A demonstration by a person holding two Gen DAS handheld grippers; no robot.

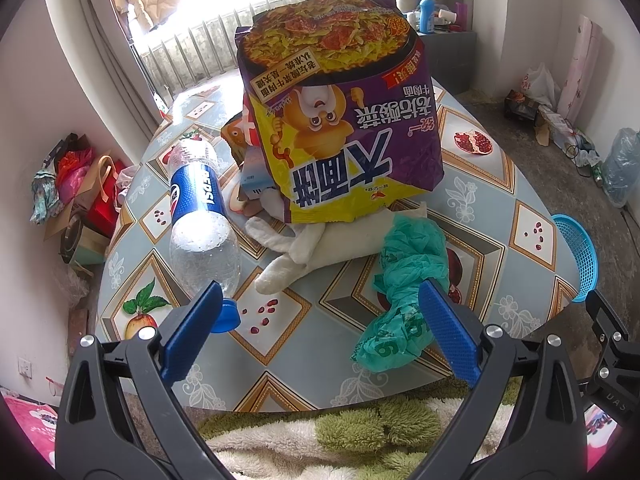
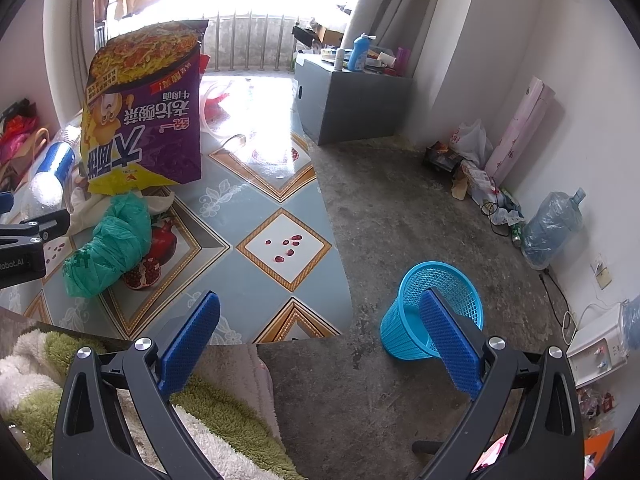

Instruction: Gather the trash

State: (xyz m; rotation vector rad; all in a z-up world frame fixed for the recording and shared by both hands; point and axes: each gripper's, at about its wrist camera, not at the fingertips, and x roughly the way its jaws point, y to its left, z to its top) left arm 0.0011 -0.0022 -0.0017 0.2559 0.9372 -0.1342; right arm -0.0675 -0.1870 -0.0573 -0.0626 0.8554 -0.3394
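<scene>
Both my grippers, left (image 1: pixel 320 320) and right (image 2: pixel 320 328), gape wide, holding nothing. Trash sits mid-table (image 1: pixel 480 184): noodle bag (image 1: pixel 344 120), bottle (image 1: pixel 200 216), green bag (image 1: pixel 404 280) near the front edge. Blue basket (image 2: pixel 434 312) stands on the floor beside the table.

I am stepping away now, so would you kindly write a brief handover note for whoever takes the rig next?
Left tongs: open, empty, at the table's near edge between the clear Pepsi plastic bottle and the crumpled green plastic bag.
Right tongs: open, empty, over the floor beside the table.
Also piled on the table: the purple-and-yellow noodle packet and a white cloth.
The blue mesh plastic basket stands on the floor to the right and looks empty.
Done: apparently nothing binned.
Left: all the trash.
</scene>
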